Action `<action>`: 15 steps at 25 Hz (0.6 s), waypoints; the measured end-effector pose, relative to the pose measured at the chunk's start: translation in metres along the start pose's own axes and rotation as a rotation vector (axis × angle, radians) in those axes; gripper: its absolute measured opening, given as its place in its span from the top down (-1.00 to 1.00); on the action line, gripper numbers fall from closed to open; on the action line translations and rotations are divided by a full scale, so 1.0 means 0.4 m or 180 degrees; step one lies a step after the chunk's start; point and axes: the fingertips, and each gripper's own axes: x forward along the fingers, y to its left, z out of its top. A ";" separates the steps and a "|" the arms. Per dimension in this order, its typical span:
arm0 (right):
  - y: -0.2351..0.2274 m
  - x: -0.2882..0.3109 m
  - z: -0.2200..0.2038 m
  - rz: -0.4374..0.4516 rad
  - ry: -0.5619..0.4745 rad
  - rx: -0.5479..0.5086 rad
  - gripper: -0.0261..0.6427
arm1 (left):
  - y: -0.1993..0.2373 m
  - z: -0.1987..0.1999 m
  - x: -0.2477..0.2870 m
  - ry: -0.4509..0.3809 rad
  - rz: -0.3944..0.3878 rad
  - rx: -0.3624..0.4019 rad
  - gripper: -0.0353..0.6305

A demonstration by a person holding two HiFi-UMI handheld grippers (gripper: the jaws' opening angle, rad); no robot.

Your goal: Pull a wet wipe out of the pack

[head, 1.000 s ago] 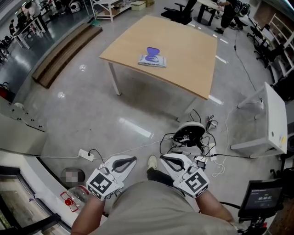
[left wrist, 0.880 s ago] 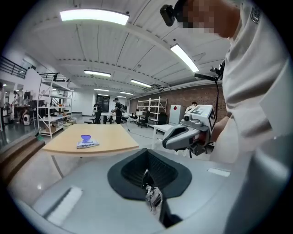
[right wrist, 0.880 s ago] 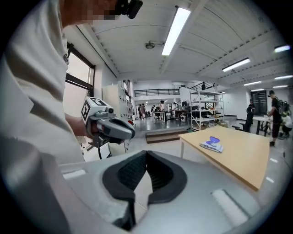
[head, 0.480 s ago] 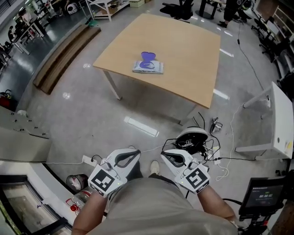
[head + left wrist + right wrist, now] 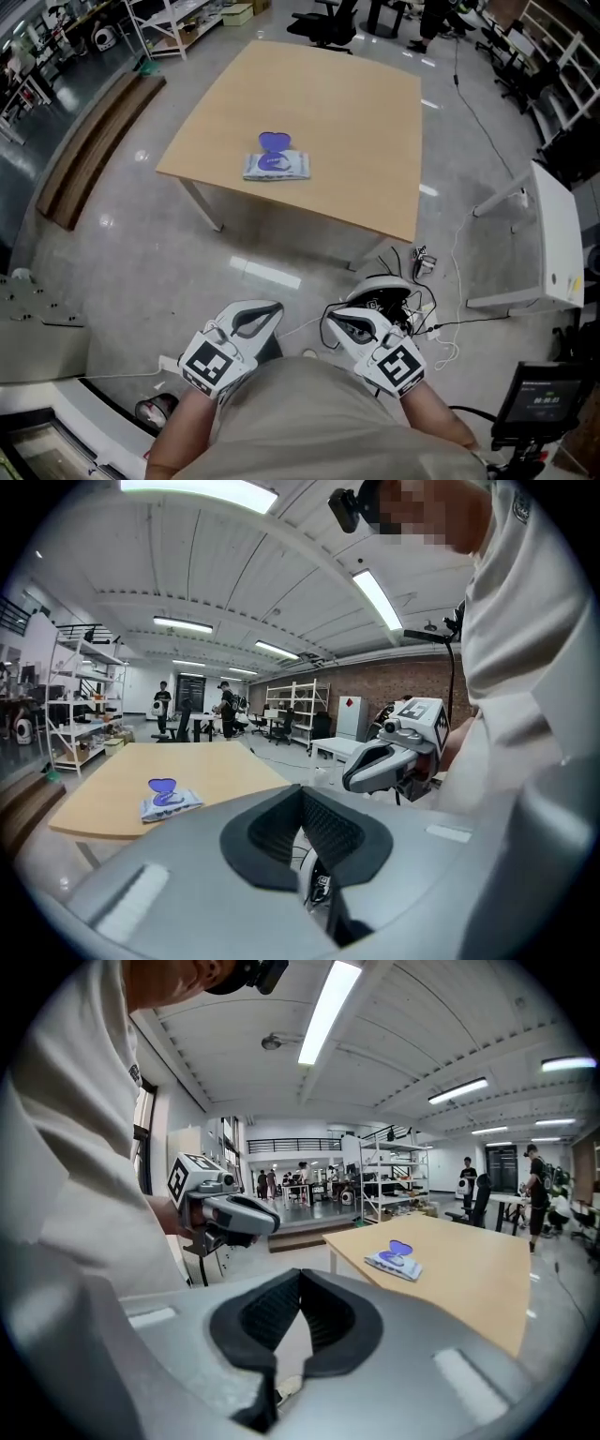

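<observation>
The wet wipe pack [image 5: 277, 165], white with a raised purple lid, lies on the light wooden table [image 5: 366, 122] well ahead of me. It also shows as the pack [image 5: 170, 800] and the pack [image 5: 395, 1259] in the two gripper views. Both grippers are held close to my body over the floor, far short of the table. My left gripper [image 5: 263, 308] is shut with nothing between its jaws, as seen at the left gripper [image 5: 302, 788]. My right gripper [image 5: 336, 319] is likewise shut and empty, as at the right gripper [image 5: 300, 1273].
A round white device with tangled cables [image 5: 386, 287] lies on the floor between me and the table's near corner. A white side table [image 5: 555, 246] stands at the right, a monitor [image 5: 533, 400] at the lower right, a long bench [image 5: 89, 155] at the left. Office chairs and shelving stand behind the table.
I have walked toward the table: table and pack have slid down and left in the head view, and the floor device is nearer. Both grippers stay shut and level.
</observation>
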 end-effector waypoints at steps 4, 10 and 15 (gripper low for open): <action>-0.063 0.118 0.067 -0.0091 0.0033 0.0010 0.92 | 0.143 0.040 0.016 -0.0092 -0.0111 0.0109 0.88; -0.147 0.329 0.153 -0.0194 0.0049 -0.0050 0.92 | 0.369 0.029 -0.027 -0.0065 -0.0115 0.0103 0.88; -0.198 0.462 0.191 -0.0241 0.0092 -0.0132 0.91 | 0.519 -0.009 -0.040 -0.0027 -0.0072 0.0094 0.88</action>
